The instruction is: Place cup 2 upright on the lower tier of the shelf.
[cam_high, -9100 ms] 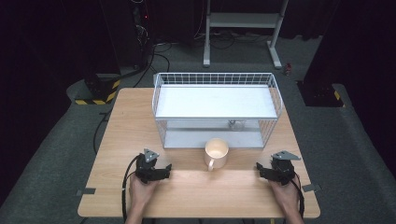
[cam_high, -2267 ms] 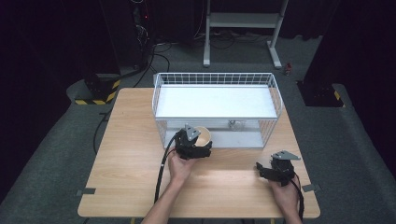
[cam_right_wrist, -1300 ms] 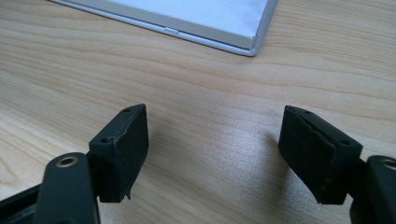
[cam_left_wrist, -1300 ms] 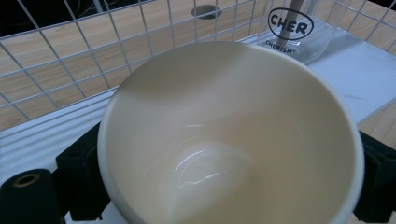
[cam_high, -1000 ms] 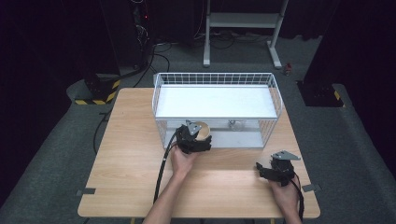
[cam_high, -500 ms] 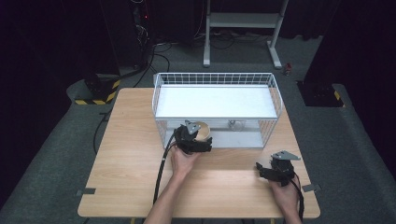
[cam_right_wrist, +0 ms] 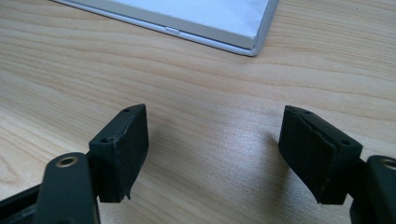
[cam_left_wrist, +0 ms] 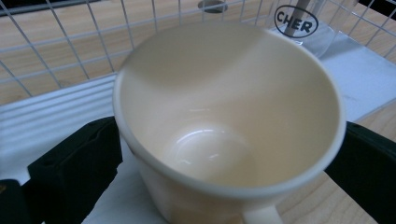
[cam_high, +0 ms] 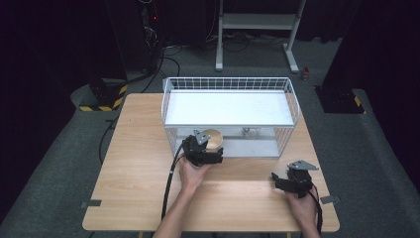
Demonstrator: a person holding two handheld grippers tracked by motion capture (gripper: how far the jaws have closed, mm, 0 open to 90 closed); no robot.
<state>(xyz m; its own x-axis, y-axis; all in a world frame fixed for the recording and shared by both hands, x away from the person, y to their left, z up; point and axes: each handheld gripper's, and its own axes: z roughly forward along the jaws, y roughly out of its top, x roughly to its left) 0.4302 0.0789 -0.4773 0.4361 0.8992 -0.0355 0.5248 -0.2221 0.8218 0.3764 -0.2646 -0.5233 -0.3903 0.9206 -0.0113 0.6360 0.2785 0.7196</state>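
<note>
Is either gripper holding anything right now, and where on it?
Left gripper: its jaws have just been opening and flank the cream mug on its body below the rim; whether the pads press on it cannot be told. Right gripper: open, holding nothing.

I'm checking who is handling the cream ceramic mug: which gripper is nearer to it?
Left. The left gripper has the cream ceramic mug between its jaws; the right gripper rests on the table well off to the mug's right.

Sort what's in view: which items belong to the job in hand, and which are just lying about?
In the job:
- cream mug
- left gripper, jaws either side of the mug
- white wire rack

Lying about:
- right gripper, open over bare table
- clear glass in the rack
</note>
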